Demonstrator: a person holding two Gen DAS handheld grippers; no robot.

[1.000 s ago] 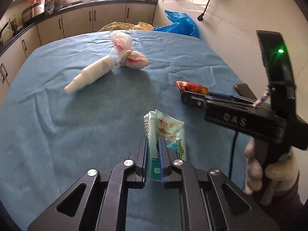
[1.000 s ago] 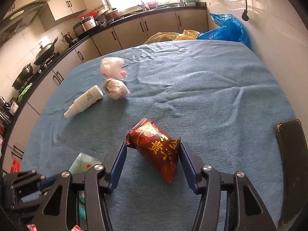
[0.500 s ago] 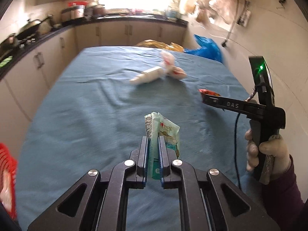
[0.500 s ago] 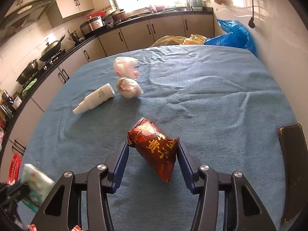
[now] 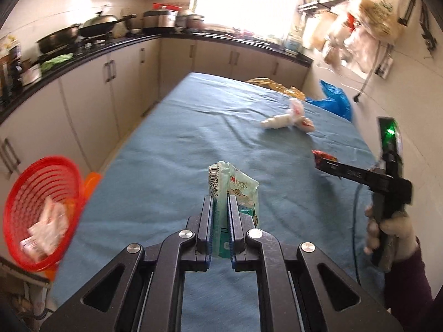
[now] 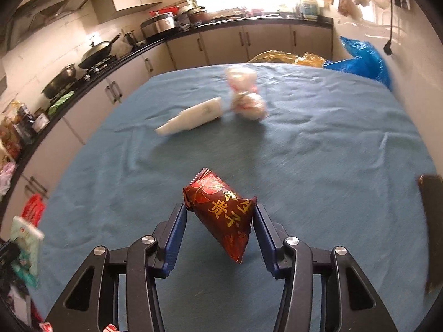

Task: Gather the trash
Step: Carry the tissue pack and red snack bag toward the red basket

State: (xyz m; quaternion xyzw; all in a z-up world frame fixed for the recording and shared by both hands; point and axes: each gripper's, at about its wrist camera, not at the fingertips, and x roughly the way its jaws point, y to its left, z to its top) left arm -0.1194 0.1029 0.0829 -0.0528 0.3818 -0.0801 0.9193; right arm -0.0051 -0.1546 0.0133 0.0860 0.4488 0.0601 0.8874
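My left gripper point(image 5: 220, 202) is shut on a pale green packet point(image 5: 241, 191), which it holds upright above the blue-clothed table point(image 5: 180, 152). A red mesh basket point(image 5: 41, 207) with crumpled wrappers inside sits low at the left, off the table's edge. My right gripper point(image 6: 218, 215) is shut on a dark red snack packet point(image 6: 221, 207), which hangs tilted between the pads. In the left wrist view that gripper point(image 5: 321, 163) is at the right, held by a gloved hand point(image 5: 393, 229). A white bottle point(image 6: 193, 119) and two crumpled plastic bags point(image 6: 249, 105) lie further back.
A dark phone point(image 6: 432, 221) lies at the table's right edge. Blue point(image 6: 360, 58) and yellow point(image 6: 282, 56) plastic bags are bunched at the far end by the wall. Kitchen cabinets point(image 5: 91, 102) and a counter with pans run along the left side.
The left gripper has swung left and up with the green packet, bringing the red basket into view. The right gripper's pads have narrowed onto the red packet, and it has shifted over the table.
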